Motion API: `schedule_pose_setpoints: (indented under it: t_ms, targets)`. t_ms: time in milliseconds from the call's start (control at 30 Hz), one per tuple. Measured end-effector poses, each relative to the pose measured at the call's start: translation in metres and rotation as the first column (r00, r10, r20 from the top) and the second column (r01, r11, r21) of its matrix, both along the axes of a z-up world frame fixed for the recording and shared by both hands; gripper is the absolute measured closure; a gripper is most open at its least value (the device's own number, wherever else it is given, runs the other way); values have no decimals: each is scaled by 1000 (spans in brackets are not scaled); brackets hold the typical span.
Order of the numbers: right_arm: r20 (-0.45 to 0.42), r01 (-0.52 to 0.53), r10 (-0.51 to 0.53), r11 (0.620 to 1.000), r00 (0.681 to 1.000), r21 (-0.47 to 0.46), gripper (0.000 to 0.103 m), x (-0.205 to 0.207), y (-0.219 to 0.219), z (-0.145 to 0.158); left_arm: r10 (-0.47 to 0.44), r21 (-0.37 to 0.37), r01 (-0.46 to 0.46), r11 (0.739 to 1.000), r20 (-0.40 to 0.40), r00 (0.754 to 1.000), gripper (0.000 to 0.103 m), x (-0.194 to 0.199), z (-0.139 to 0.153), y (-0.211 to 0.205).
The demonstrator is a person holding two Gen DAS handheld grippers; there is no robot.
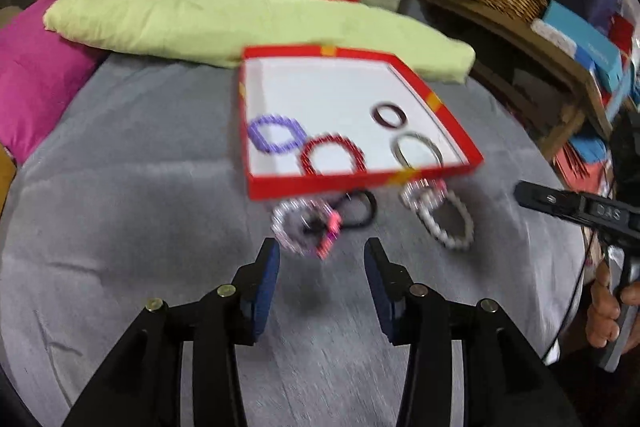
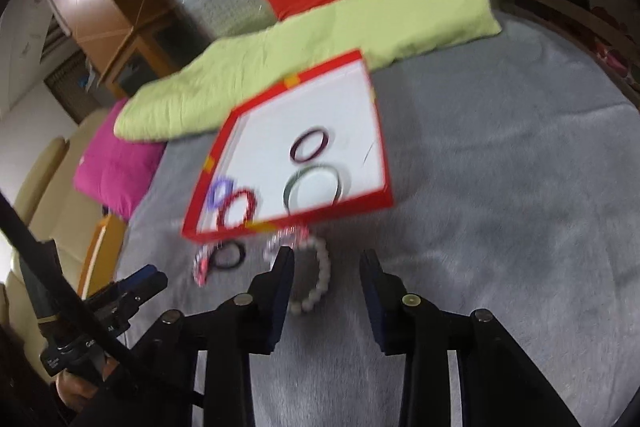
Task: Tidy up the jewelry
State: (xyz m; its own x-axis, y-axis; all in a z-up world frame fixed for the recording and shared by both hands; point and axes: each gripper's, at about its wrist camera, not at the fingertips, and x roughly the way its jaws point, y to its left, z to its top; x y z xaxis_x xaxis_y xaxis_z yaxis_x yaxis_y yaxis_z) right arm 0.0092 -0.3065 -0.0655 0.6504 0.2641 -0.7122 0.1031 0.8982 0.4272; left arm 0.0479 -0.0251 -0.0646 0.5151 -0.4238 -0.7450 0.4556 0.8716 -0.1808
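From the left wrist camera, the left gripper (image 1: 322, 259) hangs over a grey blanket (image 1: 140, 195) with its jaws wide and nothing between them. Just ahead of it lie a sparkly bracelet with a pink charm (image 1: 302, 229) and a black hair tie (image 1: 360, 209), touching each other, and to their right a white bead bracelet (image 1: 448, 223). Behind them sits a red box (image 1: 360, 183) with a white floor, holding a purple bracelet (image 1: 276, 134), a red bracelet (image 1: 333, 155), a dark bangle (image 1: 389, 115) and a silver bangle (image 1: 418, 149). A green pillow (image 1: 240, 23) and a pink cushion (image 1: 36, 75) lie beyond. The right gripper (image 1: 520, 191) shows at the right edge, but I cannot tell its jaws here. From the right wrist camera, the right gripper (image 2: 326, 259) has its jaws wide, empty, above the white bead bracelet (image 2: 320, 283), which lies just in front of the red box (image 2: 288, 223). The picture is blurred.
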Motion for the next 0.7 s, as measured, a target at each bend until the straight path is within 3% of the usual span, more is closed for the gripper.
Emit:
schedule_pose_setpoints:
  t_ms: [233,633,700]
  targets:
    - [-50,-55,55,998,997,16,67,24,19,-17,21,1,-21,1000,-30,999,47,11,-10,-3]
    - [-114,-58,57,998,992,-6,67,54,21,-38,15,-32,-18,999,-114,993,47,37,-27,-13]
    - [-119,-90,87,996,989,-24,78,52,25,-39,9,-44,-15,999,-131,991,48,37,-30,-15]
